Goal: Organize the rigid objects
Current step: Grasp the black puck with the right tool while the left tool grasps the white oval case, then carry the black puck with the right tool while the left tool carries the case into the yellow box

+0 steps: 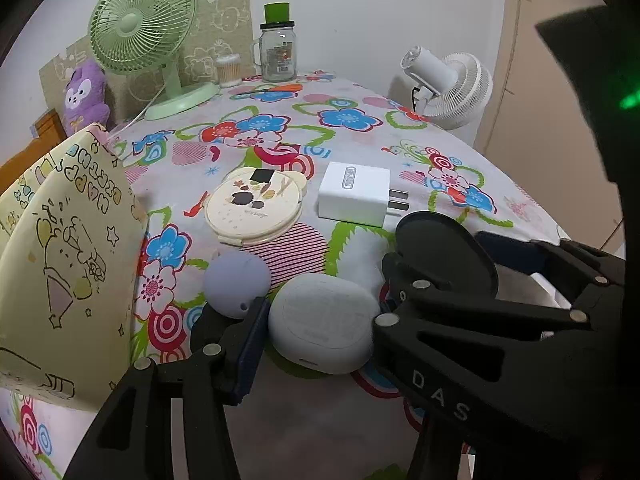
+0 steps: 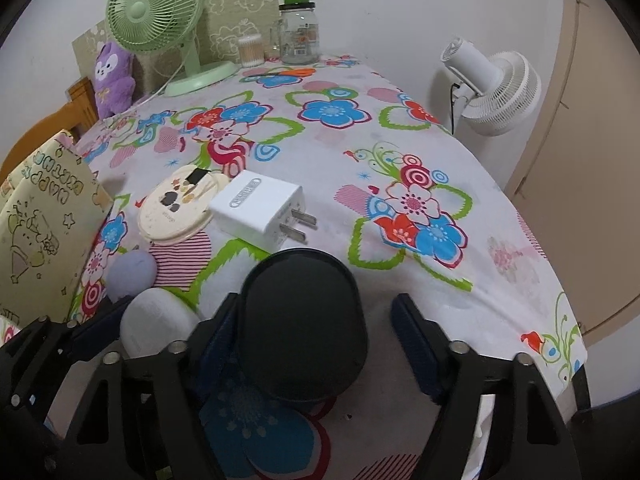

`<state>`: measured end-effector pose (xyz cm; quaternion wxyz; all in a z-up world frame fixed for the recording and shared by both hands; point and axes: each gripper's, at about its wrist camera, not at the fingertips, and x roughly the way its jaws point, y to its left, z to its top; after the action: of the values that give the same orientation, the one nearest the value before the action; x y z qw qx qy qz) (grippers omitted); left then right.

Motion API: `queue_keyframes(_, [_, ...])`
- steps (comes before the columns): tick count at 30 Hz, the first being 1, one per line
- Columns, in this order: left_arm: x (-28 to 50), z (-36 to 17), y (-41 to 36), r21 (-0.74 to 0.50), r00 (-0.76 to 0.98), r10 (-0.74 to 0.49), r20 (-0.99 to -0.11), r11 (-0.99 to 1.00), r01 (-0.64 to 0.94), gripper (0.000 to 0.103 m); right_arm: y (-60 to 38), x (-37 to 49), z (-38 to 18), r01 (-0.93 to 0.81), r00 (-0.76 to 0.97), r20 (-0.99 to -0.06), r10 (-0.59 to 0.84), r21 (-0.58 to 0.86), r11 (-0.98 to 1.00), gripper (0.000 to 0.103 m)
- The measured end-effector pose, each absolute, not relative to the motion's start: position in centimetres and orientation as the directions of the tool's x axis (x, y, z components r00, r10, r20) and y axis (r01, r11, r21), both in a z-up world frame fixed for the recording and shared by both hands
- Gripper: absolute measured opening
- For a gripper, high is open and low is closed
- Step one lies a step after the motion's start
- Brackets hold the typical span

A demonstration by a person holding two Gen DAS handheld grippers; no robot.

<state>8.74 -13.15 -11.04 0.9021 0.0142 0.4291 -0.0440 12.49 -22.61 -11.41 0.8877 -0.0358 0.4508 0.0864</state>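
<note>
Two claws work over a flowered table (image 1: 400, 148). Far left stands a yellow cartoon bag (image 1: 68, 240), its inside hidden. Behind, a clear tub (image 1: 229, 69) holds cotton swabs. The left gripper (image 1: 318, 320) clamps a white rounded case (image 1: 320, 300). The right gripper (image 2: 316, 312) stands released around a black oval case (image 2: 304, 328), which touches only its left finger.

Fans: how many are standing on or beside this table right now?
2. The green plastic desk fan stands at the far left corner of the table; the white plastic clip fan sits off the table's far right edge. Others may be out of view.
</note>
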Motion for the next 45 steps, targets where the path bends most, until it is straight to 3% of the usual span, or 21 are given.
queue_keyframes(1, [8.8, -11.0, -13.1, -0.017, 0.625, -0.071, -0.778, 0.996, 0.091, 0.057, -22.5, 12.4, -11.3, -0.189, 0.579, -0.805, 0.127, 0.019, 0.982, 0.058])
queue_keyframes(45, [3.7, -2.4, -10.8, 0.021, 0.663, -0.102, -0.741, 0.985, 0.174, 0.057, -19.4, 5.3, -2.0, -0.133, 0.672, -0.735, 0.093, 0.004, 0.991, 0.058])
